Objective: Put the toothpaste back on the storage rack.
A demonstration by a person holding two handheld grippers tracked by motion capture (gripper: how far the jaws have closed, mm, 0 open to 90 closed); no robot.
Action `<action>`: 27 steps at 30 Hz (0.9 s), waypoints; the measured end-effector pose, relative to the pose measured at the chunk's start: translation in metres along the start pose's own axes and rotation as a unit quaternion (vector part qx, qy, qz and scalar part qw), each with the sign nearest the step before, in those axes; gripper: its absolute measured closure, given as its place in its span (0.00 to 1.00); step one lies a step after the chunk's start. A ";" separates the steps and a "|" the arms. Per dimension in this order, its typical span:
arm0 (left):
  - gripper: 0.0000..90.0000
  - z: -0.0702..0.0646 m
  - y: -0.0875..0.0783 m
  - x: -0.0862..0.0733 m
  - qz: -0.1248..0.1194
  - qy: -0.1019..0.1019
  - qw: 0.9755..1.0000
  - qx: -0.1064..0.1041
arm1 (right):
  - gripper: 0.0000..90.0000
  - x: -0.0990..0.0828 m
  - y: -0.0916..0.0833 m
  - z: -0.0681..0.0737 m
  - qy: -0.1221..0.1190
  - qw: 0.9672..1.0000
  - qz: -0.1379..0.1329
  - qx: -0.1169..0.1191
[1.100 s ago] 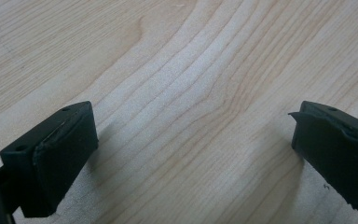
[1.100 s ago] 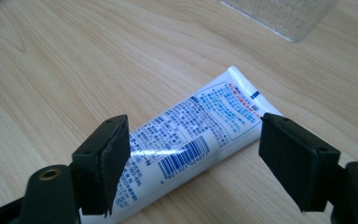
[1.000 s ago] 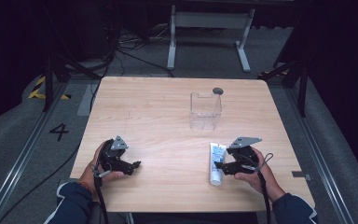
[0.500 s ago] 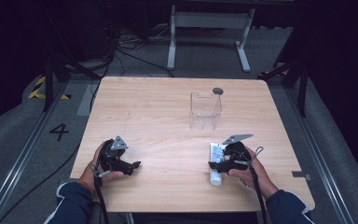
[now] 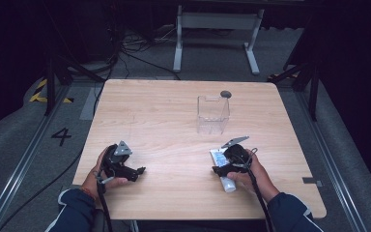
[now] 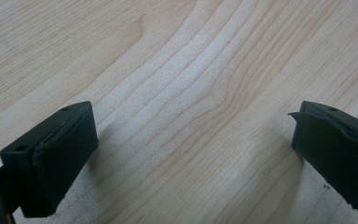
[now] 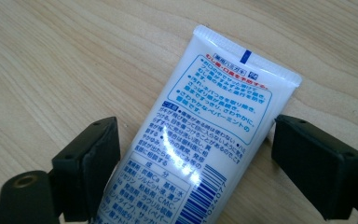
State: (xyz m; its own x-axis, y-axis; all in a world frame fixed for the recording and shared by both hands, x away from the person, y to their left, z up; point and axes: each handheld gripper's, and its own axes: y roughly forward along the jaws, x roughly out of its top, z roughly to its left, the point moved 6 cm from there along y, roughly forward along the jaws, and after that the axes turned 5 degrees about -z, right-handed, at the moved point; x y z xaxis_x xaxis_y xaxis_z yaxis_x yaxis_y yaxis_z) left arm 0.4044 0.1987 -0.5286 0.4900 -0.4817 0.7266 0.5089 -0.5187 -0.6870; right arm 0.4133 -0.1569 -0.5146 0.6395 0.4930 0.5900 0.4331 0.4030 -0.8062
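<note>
A white toothpaste tube (image 5: 218, 156) with blue and red print lies flat on the wooden table (image 5: 164, 111) at the front right, its cap end toward the person. My right gripper (image 5: 221, 169) is lowered over it. In the right gripper view the tube (image 7: 214, 102) lies between the two black pads with a narrow gap on each side, so my right gripper (image 7: 196, 158) is open; its jaws have just been closing a little. My left gripper (image 5: 137, 171) rests at the front left, and my left gripper (image 6: 191, 154) stands open over bare wood.
A clear plastic box (image 5: 213, 114) stands upright behind the tube, past the table's middle. A small dark grey object (image 5: 225, 94) sits at its far rim. Black cables trail from both grippers toward the table's front edge.
My right gripper has moved left and slightly down, from beside the tube to over it, so the tube now lies between its jaws. The left gripper has stayed put.
</note>
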 end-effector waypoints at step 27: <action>0.01 0.000 0.000 0.000 0.000 -0.001 1.000 0.000 | 0.58 0.013 -0.003 0.013 -0.110 0.991 0.066 0.034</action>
State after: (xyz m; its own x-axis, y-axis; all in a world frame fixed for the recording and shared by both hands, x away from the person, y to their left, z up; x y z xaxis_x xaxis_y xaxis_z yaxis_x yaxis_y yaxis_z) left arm 0.4042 0.1986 -0.5287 0.4917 -0.4797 0.7267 0.5097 -0.5181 -0.6868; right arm 0.4120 -0.1420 -0.5044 0.5303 0.6976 0.4818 0.3064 0.3722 -0.8761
